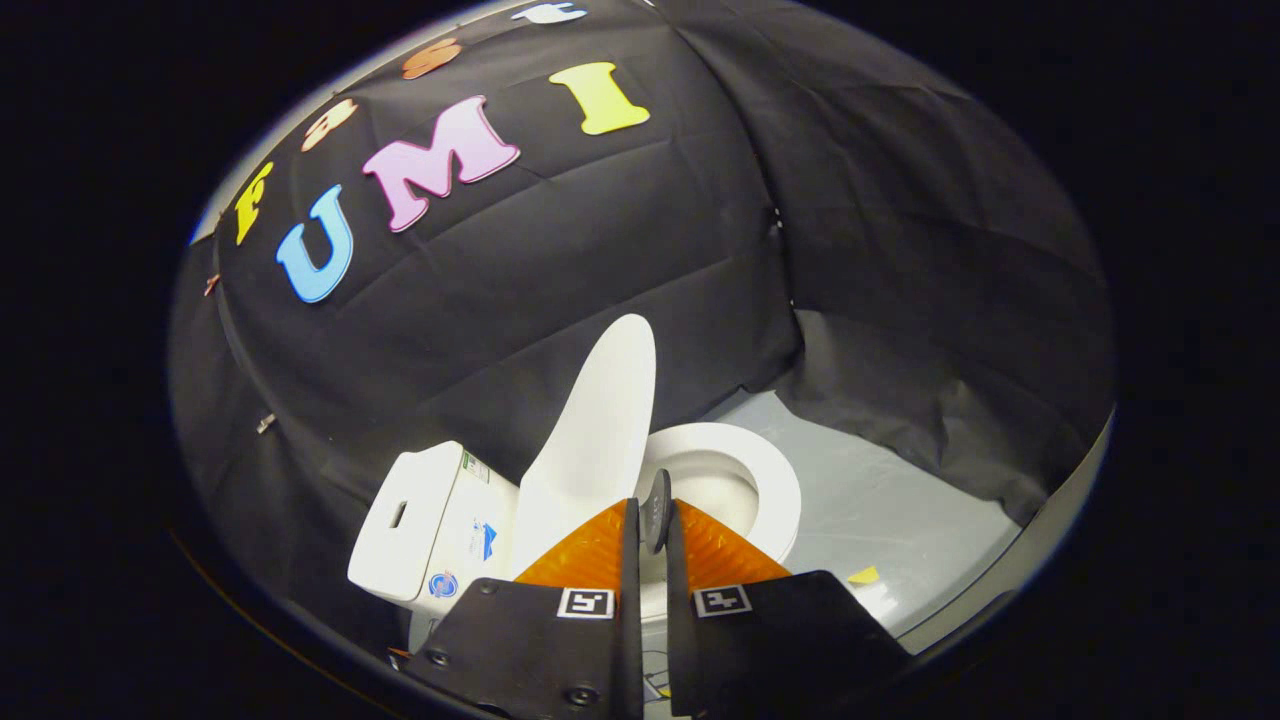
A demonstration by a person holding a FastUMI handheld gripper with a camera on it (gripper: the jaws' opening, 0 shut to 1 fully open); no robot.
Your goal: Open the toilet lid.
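Note:
A white toilet stands on the floor just ahead of my fingers. Its lid (595, 430) is raised and stands nearly upright, leaning toward the tank (410, 520). The white seat ring (775, 480) lies flat around the open bowl beyond my fingertips. My gripper (652, 515) is shut, its fingers close together with nothing held between them. The tips sit right at the lower edge of the raised lid, over the near rim of the bowl. I cannot tell whether they touch the lid.
Black cloth walls close in behind and beside the toilet. A pale grey floor (880, 500) spreads out past the seat ring, with a small yellow scrap (863, 576) lying on it.

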